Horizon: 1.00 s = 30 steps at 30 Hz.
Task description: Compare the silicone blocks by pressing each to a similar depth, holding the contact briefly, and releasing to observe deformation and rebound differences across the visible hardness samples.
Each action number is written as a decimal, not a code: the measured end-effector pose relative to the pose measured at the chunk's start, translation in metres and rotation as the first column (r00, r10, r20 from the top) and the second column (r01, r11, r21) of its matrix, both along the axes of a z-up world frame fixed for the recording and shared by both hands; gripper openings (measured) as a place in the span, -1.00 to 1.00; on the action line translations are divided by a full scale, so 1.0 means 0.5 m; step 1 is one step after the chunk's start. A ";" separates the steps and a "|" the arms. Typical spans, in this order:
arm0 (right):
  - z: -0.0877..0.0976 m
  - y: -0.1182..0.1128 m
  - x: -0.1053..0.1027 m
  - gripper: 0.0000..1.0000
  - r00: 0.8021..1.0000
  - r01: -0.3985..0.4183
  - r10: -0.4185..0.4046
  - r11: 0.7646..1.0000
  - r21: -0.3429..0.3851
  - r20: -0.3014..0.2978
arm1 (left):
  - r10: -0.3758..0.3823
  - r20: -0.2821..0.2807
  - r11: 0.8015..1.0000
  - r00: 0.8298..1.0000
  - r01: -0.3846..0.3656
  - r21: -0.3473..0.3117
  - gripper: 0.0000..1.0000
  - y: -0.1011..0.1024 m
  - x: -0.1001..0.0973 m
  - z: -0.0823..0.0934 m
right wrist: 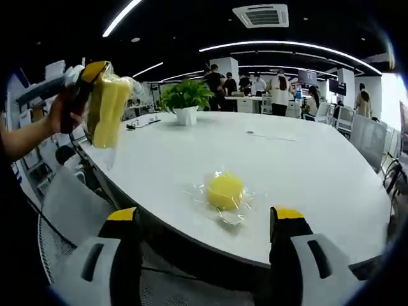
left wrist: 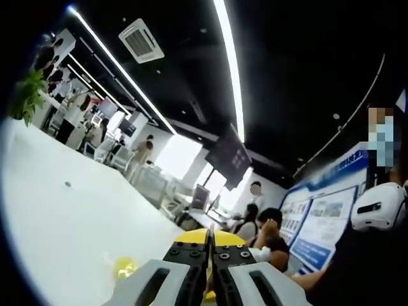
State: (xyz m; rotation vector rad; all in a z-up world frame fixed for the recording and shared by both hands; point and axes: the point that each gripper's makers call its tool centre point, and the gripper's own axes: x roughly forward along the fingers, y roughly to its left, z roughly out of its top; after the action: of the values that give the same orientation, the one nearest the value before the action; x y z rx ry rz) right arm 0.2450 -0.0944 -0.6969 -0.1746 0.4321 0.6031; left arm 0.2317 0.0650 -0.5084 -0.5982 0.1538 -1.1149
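Your left tool (right wrist: pixel 95 76) is clamped on a soft wrapped block (right wrist: pixel 109 108); right tool (right wrist: pixel 207 220) gapes. Press the counter (right wrist: pixel 306 166) block (right wrist: pixel 225 190) centrally; film's slippery.

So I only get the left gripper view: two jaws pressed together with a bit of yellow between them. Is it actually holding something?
Observer: Yes. The left hand-held gripper is raised above the table, clamped on a yellow block in clear wrap.
Operator: Is there another block anywhere?
Observer: A rounder yellow block in crinkled wrap lies on the white table, near its front edge.
Operator: Is the other gripper touching that one?
Observer: No. The right hand-held gripper is open, its jaws wide apart and short of the block.
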 end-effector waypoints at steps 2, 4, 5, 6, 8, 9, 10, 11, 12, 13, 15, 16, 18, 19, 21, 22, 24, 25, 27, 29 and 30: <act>-0.019 -0.013 -0.001 0.58 1.000 0.015 -0.015 0.998 -0.063 0.012 | 0.015 -0.013 1.000 1.000 -0.015 0.000 -1.00 0.007 0.002 -0.011; -0.021 -0.011 -0.003 0.59 1.000 0.023 -0.023 1.000 -0.019 -0.005 | 0.035 -0.029 0.999 0.999 -0.035 0.000 -1.00 0.014 0.006 -0.025; -0.021 -0.011 -0.002 0.61 0.999 0.035 -0.035 0.999 0.013 -0.013 | 0.042 -0.035 0.999 0.998 -0.042 0.003 -1.00 0.017 0.008 -0.031; -0.022 -0.013 0.000 0.63 0.999 0.041 -0.041 0.999 0.017 -0.016 | 0.049 -0.046 0.999 0.998 -0.049 0.006 -1.00 0.019 0.010 -0.040; -0.023 -0.017 0.003 0.64 0.999 0.049 -0.048 0.999 0.012 -0.014 | 0.059 -0.064 0.998 0.996 -0.059 0.007 -1.00 0.022 0.015 -0.054; -0.024 -0.020 0.006 0.64 0.998 0.056 -0.056 0.998 0.007 -0.010 | 0.063 -0.076 0.998 0.995 -0.063 -0.001 -1.00 0.023 0.018 -0.059; -0.025 -0.021 0.007 0.64 0.998 0.059 -0.059 0.998 0.005 -0.007 | 0.070 -0.089 0.997 0.994 -0.071 -0.006 -1.00 0.025 0.024 -0.066; -0.026 -0.023 0.010 0.64 0.998 0.062 -0.062 0.998 0.004 -0.004 | 0.079 -0.101 0.997 0.992 -0.080 -0.007 -1.00 0.026 0.030 -0.072; -0.024 -0.026 0.012 0.64 0.997 0.071 -0.071 0.997 0.002 0.008 | 0.086 -0.115 0.996 0.990 -0.087 -0.008 -1.00 0.028 0.036 -0.079; -0.016 -0.030 0.017 0.65 0.996 0.078 -0.078 0.997 -0.006 0.044 | 0.102 -0.130 0.995 0.986 -0.103 0.002 -1.00 0.030 0.044 -0.089; -0.007 -0.030 0.021 0.72 0.993 0.083 -0.083 0.997 0.001 0.081 | 0.123 -0.158 0.992 0.980 -0.122 0.017 -1.00 0.032 0.058 -0.112; -0.007 -0.030 0.021 0.76 0.993 0.085 -0.085 0.996 0.006 0.078 | 0.130 -0.168 0.992 0.977 -0.128 0.021 -1.00 0.032 0.062 -0.119; -0.009 -0.031 0.022 0.76 0.993 0.087 -0.088 0.996 0.005 0.077 | 0.148 -0.184 0.989 0.972 -0.143 0.041 -1.00 0.032 0.074 -0.141; -0.011 -0.031 0.022 0.75 0.993 0.088 -0.088 0.996 0.002 0.074 | 0.151 -0.195 0.988 0.969 -0.145 0.045 -1.00 0.031 0.079 -0.150; -0.015 -0.027 0.020 0.76 0.995 0.079 -0.079 0.997 0.002 0.063 | 0.163 -0.215 0.987 0.963 -0.155 0.050 -1.00 0.032 0.090 -0.167; -0.017 -0.024 0.019 0.76 0.996 0.072 -0.072 0.997 -0.002 0.061 | 0.171 -0.230 0.985 0.958 -0.163 0.052 -1.00 0.034 0.099 -0.180; -0.019 -0.023 0.019 0.76 0.996 0.068 -0.067 0.998 -0.010 0.060 | 0.192 -0.261 0.981 0.946 -0.186 0.046 -1.00 0.038 0.115 -0.202; -0.020 -0.023 0.018 0.77 0.996 0.067 -0.066 0.998 -0.010 0.056 | 0.224 -0.291 0.974 0.930 -0.223 0.038 -1.00 0.045 0.126 -0.210; -0.024 -0.022 0.016 0.77 0.997 0.065 -0.065 0.998 -0.006 0.042 | 0.252 -0.324 0.964 0.912 -0.265 0.003 -1.00 0.054 0.146 -0.221; -0.031 -0.021 0.013 0.79 0.998 0.063 -0.063 0.998 -0.006 0.019 | 0.286 -0.354 0.952 0.891 -0.306 -0.002 -1.00 0.064 0.171 -0.243; -0.032 -0.022 0.014 0.80 0.998 0.065 -0.064 0.998 -0.009 0.018 | 0.307 -0.379 0.944 0.873 -0.331 0.001 -1.00 0.070 0.186 -0.260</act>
State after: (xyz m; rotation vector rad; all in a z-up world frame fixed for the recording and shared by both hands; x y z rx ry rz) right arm 0.2519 -0.1053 -0.7130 -0.1741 0.4221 0.5359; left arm 0.3247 0.1003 -0.6383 -0.8597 0.3384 -0.6759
